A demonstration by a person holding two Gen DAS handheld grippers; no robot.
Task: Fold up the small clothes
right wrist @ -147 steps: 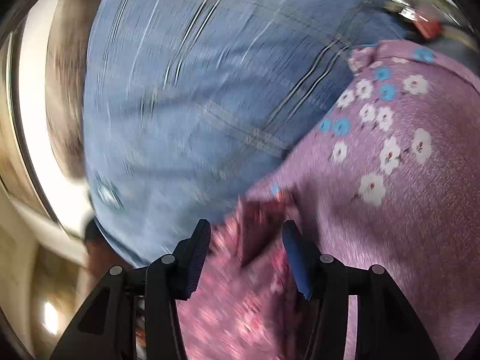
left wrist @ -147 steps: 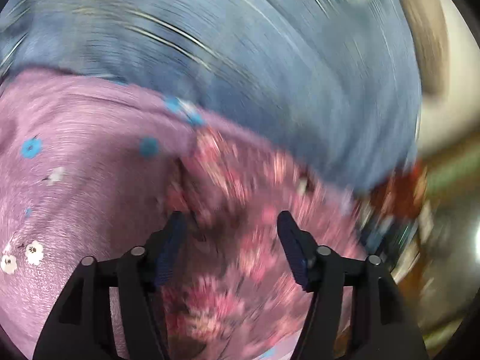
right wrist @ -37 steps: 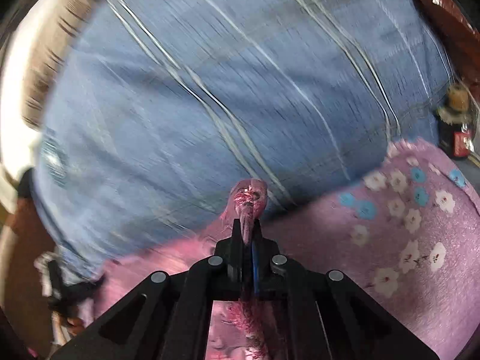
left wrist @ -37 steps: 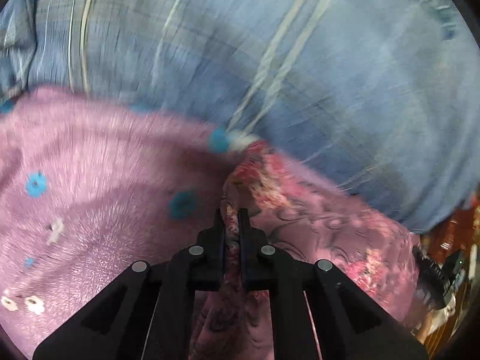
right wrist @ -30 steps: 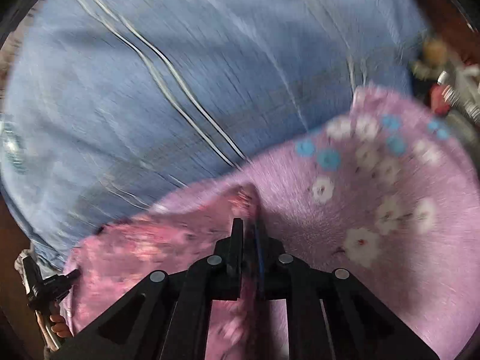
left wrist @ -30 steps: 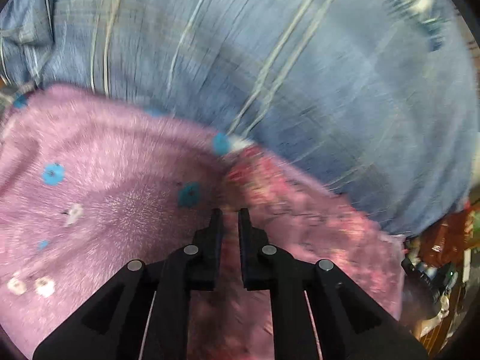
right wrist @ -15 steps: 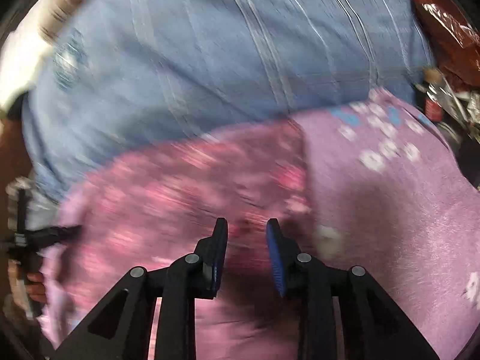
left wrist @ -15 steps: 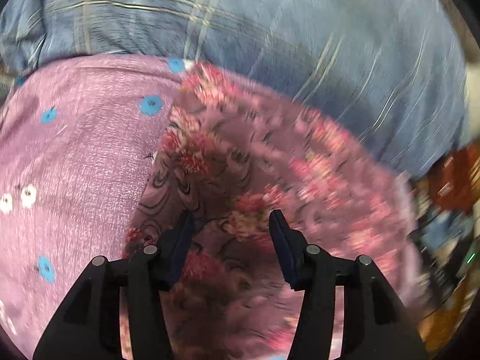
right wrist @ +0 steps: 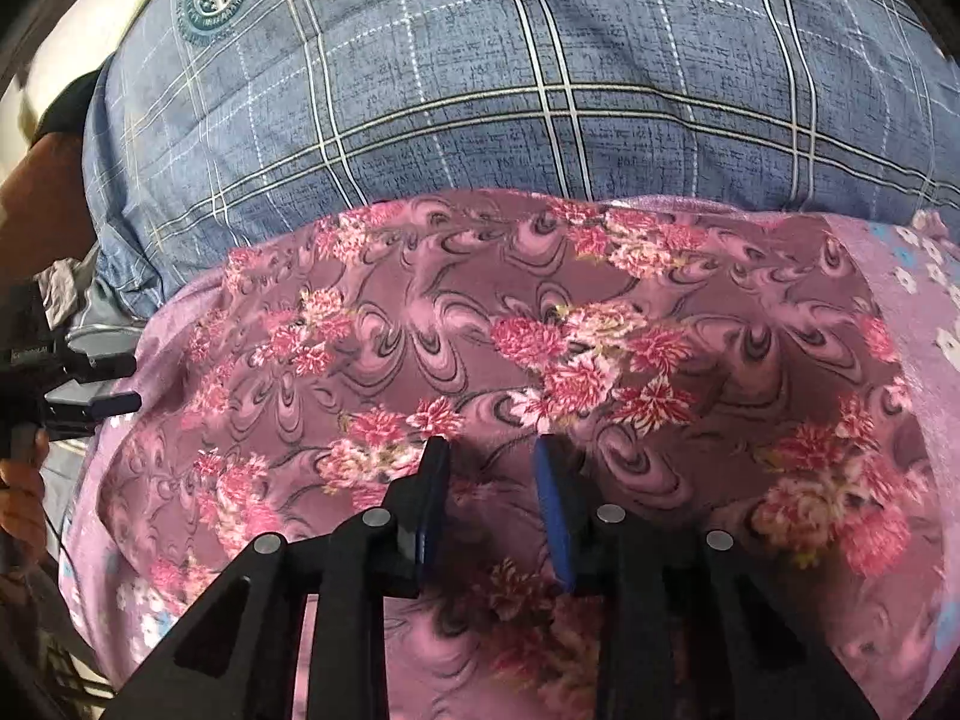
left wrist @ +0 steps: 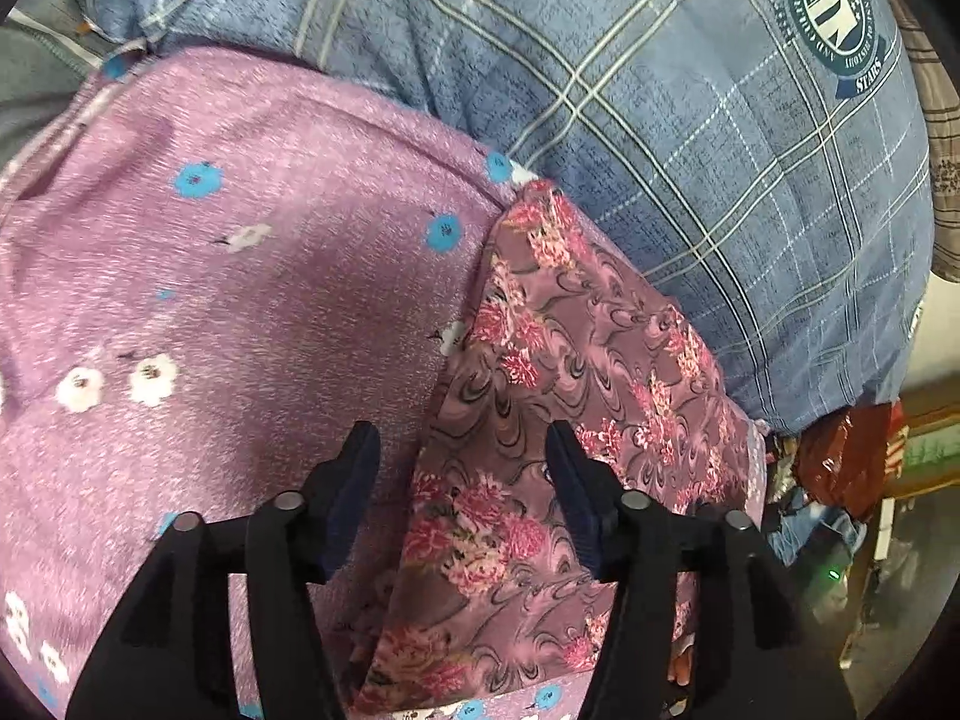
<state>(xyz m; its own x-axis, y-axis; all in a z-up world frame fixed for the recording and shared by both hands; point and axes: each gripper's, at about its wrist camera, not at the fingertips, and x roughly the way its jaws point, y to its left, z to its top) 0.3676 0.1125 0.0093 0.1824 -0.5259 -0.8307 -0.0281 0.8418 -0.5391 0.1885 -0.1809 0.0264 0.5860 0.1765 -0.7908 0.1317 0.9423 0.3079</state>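
A mauve cloth with pink flowers and dark swirls (left wrist: 576, 396) (right wrist: 540, 336) lies folded flat on a lilac cloth with blue and white blossoms (left wrist: 252, 276) (right wrist: 924, 300). My left gripper (left wrist: 459, 444) hovers over the folded cloth's left edge, its jaws opening and gripping nothing. My right gripper (right wrist: 489, 459) hangs over the middle of the flowered cloth, its jaws a little apart and still opening, with only cloth lying beneath them.
A blue plaid sheet with a round crest (left wrist: 708, 120) (right wrist: 540, 72) covers the surface behind the cloths. Clutter and red wrapping (left wrist: 852, 456) sit past the right edge. A person's hand on the other gripper's handle (right wrist: 24, 462) shows at the left.
Both grippers were shut on pinched corners of the flowered cloth; they have let go and opened. The cloth now lies flat, and both grippers have drawn back over it.
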